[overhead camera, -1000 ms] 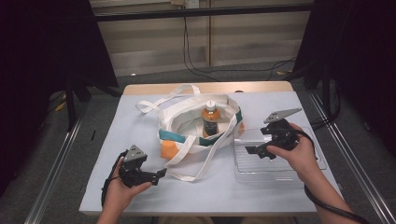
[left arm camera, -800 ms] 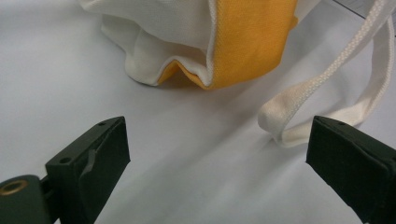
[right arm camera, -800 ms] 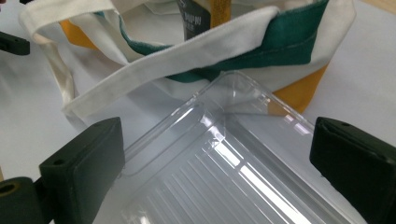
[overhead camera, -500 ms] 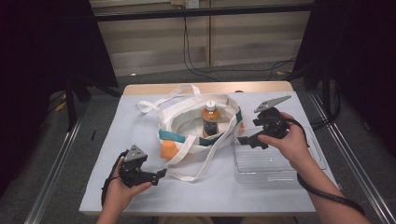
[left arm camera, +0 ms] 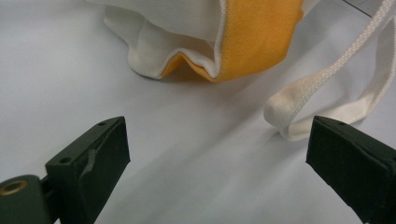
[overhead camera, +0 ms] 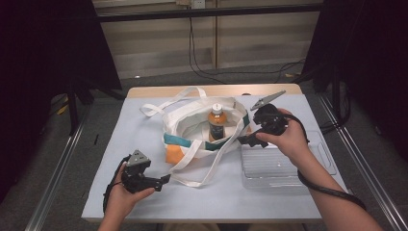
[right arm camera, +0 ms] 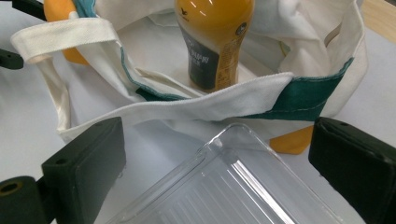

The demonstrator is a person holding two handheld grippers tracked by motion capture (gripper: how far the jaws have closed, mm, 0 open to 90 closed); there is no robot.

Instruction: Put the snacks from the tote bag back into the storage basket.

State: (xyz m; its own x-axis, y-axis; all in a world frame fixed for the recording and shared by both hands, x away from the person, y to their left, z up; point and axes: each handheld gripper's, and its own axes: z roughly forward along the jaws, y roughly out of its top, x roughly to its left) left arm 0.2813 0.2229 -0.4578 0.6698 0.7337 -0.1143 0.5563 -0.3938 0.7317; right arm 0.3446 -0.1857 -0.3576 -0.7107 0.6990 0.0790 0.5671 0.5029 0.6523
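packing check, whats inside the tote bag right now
One orange drink bottle stands upright inside the tote bag. The bag's walls hide its floor around the bottle, so anything lying there cannot be seen.

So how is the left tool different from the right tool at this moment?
The left tool sits low near the table's front edge, beside the bag's strap; the right tool is held higher at the tote bag, over the clear tray. The left tool faces the bag's orange corner; the right tool faces the bottle. Both are open and hold nothing.
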